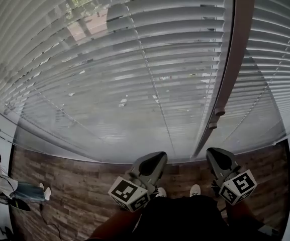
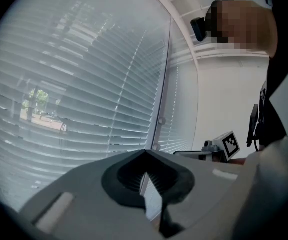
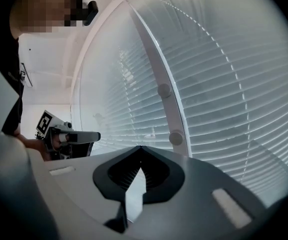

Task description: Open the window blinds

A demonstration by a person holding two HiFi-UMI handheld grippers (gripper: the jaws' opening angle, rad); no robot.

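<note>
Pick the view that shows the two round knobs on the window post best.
The right gripper view: both knobs sit large and clear on the post. The head view shows them small; the left gripper view shows them tiny and faint.

ahead: blinds (image 1: 134, 74) block | right: window post (image 1: 233, 74) | free: above floor (image 1: 74, 195)

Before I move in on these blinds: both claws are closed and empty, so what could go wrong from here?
The left claw and right claw point at thin slats; pushing in while shut could bend them. The two knobs on the frame post, just ahead of the right claw, might snag it.
</note>
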